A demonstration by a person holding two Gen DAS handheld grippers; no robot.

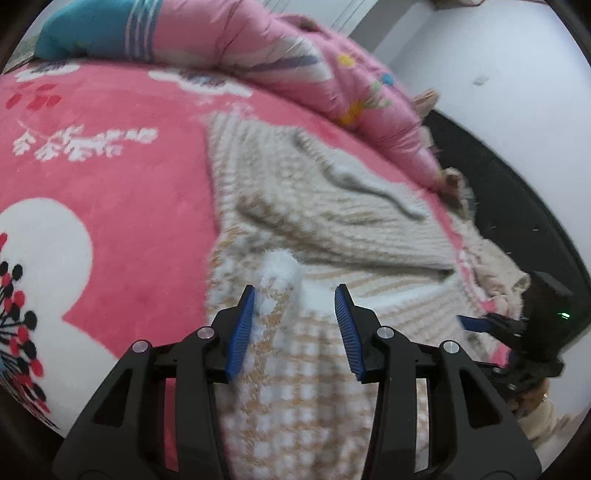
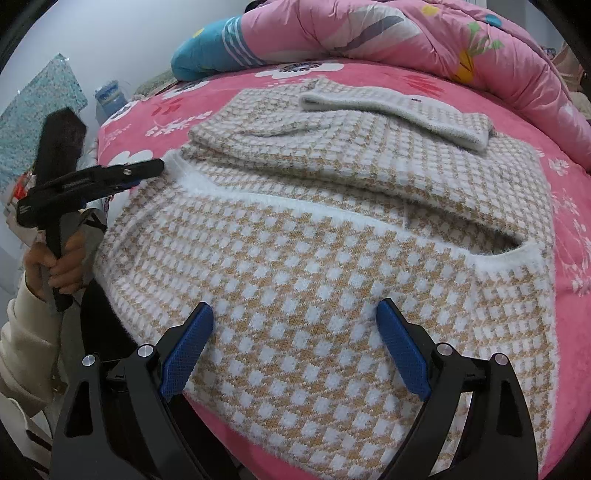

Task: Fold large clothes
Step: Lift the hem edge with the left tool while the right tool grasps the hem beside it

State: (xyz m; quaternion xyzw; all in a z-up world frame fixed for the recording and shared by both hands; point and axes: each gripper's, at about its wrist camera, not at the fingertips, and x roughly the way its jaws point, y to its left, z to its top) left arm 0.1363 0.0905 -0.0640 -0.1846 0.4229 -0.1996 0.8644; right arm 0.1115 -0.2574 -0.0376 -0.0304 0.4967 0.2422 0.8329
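One sweater (image 2: 325, 266), knitted in tan and white checks with a fluffy white trim, lies spread on the bed (image 2: 565, 295), its upper part folded over the body and one sleeve (image 2: 399, 110) laid across the top of that fold. In the right wrist view it fills most of the pink floral blanket (image 1: 110, 184), with its near hem reaching the bed's front edge.

In the left wrist view a raised ridge of the knit, capped with white trim, stands between the blue pads of the left tongs (image 1: 295, 302). It brushes the left pad, while the right pad stands clear of it, so the tongs are part open and do not clamp the fabric. That view is blurred. In the right wrist view the same tongs (image 2: 147, 168) appear at the sweater's left edge, carried by a hand (image 2: 55, 266) in a cream sleeve.

The right tongs (image 2: 295, 321) hover over the sweater's near part with their pads spread wide and nothing pinched between them.

Beyond the sweater a pink quilt (image 2: 443, 33) is bunched along the far side of the bed, with a teal pillow (image 2: 207, 51) beside it.
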